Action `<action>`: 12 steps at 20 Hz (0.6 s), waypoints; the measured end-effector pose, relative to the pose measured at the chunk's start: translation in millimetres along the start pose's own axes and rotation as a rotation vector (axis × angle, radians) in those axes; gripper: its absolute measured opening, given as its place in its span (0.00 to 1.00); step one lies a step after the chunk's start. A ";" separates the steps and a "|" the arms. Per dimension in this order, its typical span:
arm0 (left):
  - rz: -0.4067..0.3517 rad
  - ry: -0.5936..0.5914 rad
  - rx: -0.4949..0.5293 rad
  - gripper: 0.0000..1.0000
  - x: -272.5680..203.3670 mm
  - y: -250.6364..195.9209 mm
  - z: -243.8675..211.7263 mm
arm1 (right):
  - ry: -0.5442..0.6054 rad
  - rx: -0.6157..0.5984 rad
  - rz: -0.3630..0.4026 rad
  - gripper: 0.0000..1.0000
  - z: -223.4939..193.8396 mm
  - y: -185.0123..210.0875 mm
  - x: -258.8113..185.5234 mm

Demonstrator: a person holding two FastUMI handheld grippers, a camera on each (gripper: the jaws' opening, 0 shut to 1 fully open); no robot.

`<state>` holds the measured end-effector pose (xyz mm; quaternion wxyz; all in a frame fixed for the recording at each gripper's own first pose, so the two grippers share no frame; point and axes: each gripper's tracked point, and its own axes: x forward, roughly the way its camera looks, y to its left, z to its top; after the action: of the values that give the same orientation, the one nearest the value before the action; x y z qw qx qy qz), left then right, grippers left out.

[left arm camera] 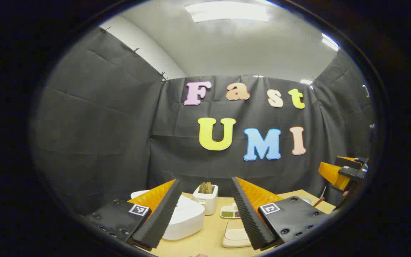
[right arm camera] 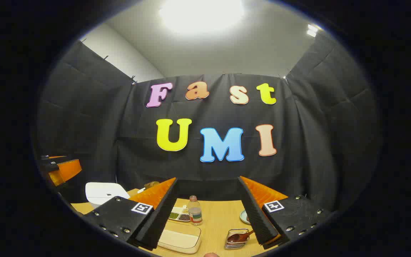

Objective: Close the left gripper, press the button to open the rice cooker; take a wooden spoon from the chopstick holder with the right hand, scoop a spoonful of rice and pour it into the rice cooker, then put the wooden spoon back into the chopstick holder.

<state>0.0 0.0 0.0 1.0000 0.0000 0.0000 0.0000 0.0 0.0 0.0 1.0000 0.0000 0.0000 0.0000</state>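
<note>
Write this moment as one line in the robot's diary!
stage: start | left claw: open, above table | right claw: open | rice cooker: lid closed | chopstick holder: untouched

Two handheld grippers are showing matching hardware: the left gripper (left arm camera: 205, 185) is wearing flat black plates (left arm camera: 118, 219) studded with round screws (left arm camera: 116, 201), each plate carrying a small square black-and-white marker (left arm camera: 138, 209). Its two long wedge-shaped fingers (left arm camera: 161, 214) are showing ribbed, sawtooth inner faces. The right gripper (right arm camera: 207, 184) is displaying the same build, with screwed black plates (right arm camera: 294, 214), a square marker (right arm camera: 273, 206) on each side and ribbed fingers (right arm camera: 253, 210) tapering to points.
</note>
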 end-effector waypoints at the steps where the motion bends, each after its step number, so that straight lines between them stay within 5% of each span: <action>1: -0.002 -0.002 -0.001 0.99 -1.9 0.0 -1.4 | 0.006 -0.005 0.000 0.98 -1.0 0.3 -0.1; 12: -0.024 0.003 -0.013 0.99 -10.1 -3.2 -4.0 | -0.006 -0.010 -0.028 0.98 -0.7 -9.8 -16.4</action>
<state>-10.1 -3.2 -4.0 0.9999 -0.0067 0.0016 -0.0119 -16.4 -9.8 -0.7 0.9999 -0.0052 -0.0029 -0.0142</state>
